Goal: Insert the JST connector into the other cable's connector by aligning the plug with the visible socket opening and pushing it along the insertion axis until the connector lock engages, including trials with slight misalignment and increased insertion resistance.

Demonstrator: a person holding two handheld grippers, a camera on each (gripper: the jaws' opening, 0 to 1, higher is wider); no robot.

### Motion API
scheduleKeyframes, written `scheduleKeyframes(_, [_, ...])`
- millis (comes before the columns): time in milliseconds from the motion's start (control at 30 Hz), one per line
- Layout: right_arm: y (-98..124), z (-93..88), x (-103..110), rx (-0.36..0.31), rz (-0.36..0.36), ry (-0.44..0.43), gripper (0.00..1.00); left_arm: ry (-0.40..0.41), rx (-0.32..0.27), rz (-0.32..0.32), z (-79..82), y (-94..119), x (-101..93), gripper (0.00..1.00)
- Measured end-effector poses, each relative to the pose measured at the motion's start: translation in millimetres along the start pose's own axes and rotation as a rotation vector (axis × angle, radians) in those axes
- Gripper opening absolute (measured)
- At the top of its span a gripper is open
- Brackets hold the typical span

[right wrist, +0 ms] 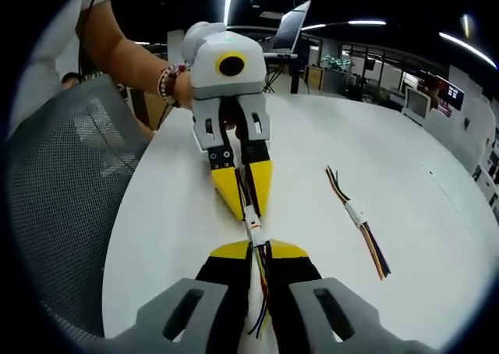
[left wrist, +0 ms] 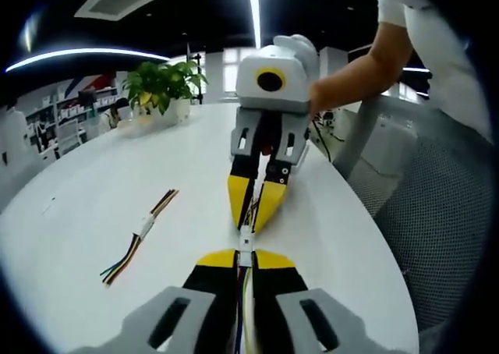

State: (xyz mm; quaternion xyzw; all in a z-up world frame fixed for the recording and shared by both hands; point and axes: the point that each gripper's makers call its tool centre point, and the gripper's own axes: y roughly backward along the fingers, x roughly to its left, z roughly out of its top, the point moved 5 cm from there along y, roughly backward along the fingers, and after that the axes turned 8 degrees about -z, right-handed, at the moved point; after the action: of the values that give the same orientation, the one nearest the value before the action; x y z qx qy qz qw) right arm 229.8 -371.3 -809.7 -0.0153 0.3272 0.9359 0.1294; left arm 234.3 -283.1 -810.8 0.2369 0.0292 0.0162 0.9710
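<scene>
My left gripper (left wrist: 245,254) rises from the bottom of the left gripper view, its yellow-tipped jaws shut on a multicoloured cable. Facing it tip to tip is my right gripper (left wrist: 251,223), shut on the other cable. A small white JST connector (left wrist: 245,239) bridges the short gap between the two pairs of tips; whether its lock is engaged I cannot tell. In the right gripper view the right gripper (right wrist: 260,246) sits at the bottom, the left gripper (right wrist: 245,210) opposite it, and the white connector (right wrist: 252,225) lies between them above the white table (right wrist: 312,136).
A spare joined cable pair (left wrist: 144,229) (right wrist: 359,214) lies loose on the table off to one side. A potted plant (left wrist: 160,85) stands at the far edge. A grey mesh chair (left wrist: 444,214) (right wrist: 62,182) is beside the table's rim. A person's arm (left wrist: 359,65) holds the right gripper.
</scene>
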Motion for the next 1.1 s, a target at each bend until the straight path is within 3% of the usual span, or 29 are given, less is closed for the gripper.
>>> scheduleKeyframes(333, [-2.4, 0.4, 3.2, 0.010, 0.012, 0.024, 0.04, -0.012, 0.008, -0.015, 0.1, -3.8, -2.3, 0.00])
scheduleKeyframes(567, [-0.3, 5.5, -0.9, -0.019, 0.000, -0.025, 0.03, -0.006, -0.011, -0.001, 4.8, -0.6, 0.0, 0.00])
scheduleKeyframes(1100, [-0.5, 4.2, -2.9, -0.026, -0.012, -0.046, 0.03, -0.022, 0.007, -0.015, 7.0, -3.1, 4.0, 0.00])
